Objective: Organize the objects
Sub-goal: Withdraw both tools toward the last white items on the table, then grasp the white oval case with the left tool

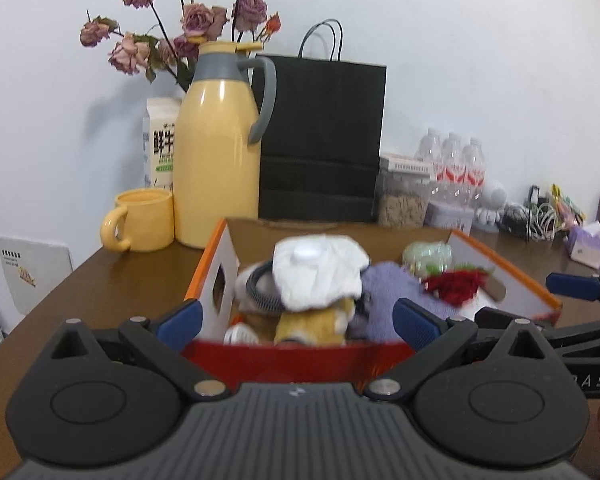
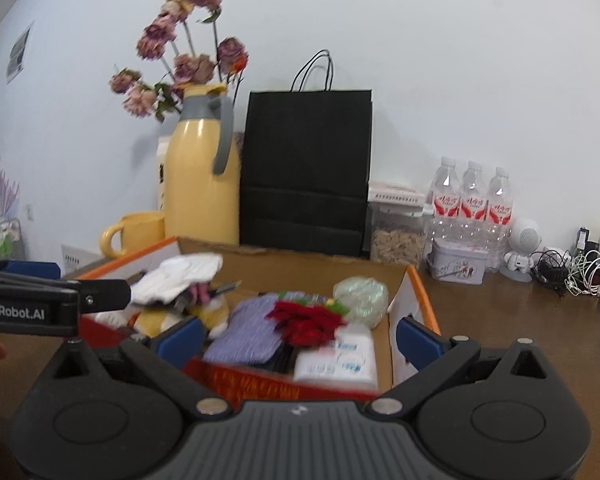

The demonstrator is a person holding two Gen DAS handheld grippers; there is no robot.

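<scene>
A lived-in home, shown by a cluttered wooden table

Dried roses (image 2: 188,64) (faded), a yellow thermos (image 1: 216,148), matching mug (image 1: 142,220), milk carton (image 1: 160,148) and bottled water (image 2: 472,204) are lined against a plain wall.

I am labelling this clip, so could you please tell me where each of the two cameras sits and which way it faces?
Left wrist: on the left gripper, facing the cardboard box's left half and the yellow thermos; own open fingers show, the right gripper at the right edge.
Right wrist: on the right gripper, facing the box's right half; own open fingers show, the left gripper at left.
Shared: box, thermos, black bag, wall.
</scene>
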